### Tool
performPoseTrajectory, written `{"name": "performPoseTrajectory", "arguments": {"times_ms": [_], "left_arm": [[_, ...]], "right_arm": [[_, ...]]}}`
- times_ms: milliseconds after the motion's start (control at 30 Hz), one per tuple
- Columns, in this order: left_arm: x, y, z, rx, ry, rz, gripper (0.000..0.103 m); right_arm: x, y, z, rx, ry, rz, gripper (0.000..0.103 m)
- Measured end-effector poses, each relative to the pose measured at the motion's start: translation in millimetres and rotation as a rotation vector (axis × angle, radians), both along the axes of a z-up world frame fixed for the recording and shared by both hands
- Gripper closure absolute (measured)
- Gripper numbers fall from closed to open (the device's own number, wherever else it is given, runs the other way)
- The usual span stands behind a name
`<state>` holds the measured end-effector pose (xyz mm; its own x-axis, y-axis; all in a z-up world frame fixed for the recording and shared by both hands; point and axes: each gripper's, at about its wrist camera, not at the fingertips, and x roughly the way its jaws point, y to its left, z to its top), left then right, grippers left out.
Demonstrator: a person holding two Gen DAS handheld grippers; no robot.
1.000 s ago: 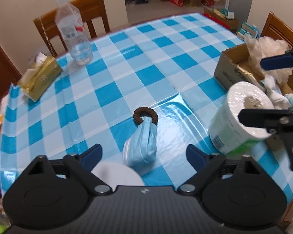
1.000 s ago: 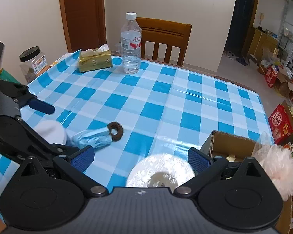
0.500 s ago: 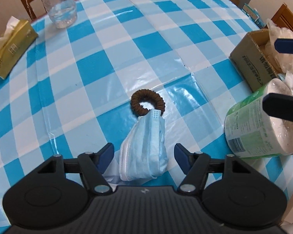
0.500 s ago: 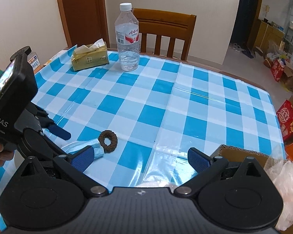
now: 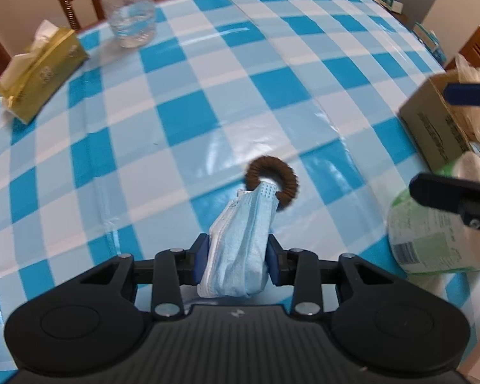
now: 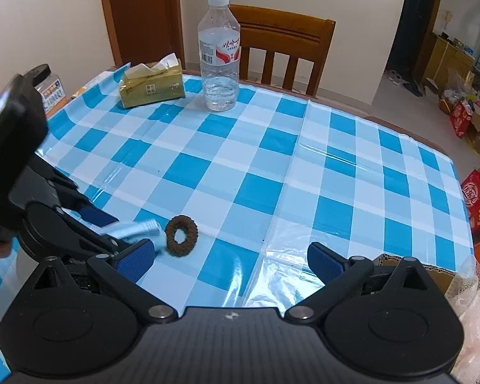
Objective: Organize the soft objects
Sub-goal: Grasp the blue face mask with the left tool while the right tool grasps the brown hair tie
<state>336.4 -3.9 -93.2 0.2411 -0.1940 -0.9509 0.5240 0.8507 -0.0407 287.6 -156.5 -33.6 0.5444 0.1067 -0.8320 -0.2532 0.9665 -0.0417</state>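
blue checked table (image 5: pixel 182 121) fills both views. box (image 5: pixel 438 134) at right edge of left view, roll (image 5: pixel 432 240) below it. left gripper (image 5: pixel 236 260) jaws just closing, now clamped on mask (image 5: pixel 240 249) at lower centre, tip over scrunchie (image 5: pixel 272 180). right gripper (image 6: pixel 230 257) wide apart, nothing between.

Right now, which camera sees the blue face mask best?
The left wrist view. The face mask fills the middle there, bunched between the left gripper's pads, its far end by the brown hair tie. The right wrist view shows only a small crumpled end, mostly hidden behind the left gripper.
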Motion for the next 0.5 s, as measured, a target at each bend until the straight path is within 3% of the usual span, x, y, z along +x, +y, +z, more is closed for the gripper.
{"name": "performPoseTrajectory", "arguments": {"times_ms": [267,500], "left_arm": [[15,28,5,0.006,-0.048,0.094,0.067],[23,50,12,-0.019,-0.080,0.150,0.067]], "right_arm": [[16,29,-16,-0.016,0.042,0.034,0.001],[42,58,-47,-0.034,0.136,0.007,0.015]]}}
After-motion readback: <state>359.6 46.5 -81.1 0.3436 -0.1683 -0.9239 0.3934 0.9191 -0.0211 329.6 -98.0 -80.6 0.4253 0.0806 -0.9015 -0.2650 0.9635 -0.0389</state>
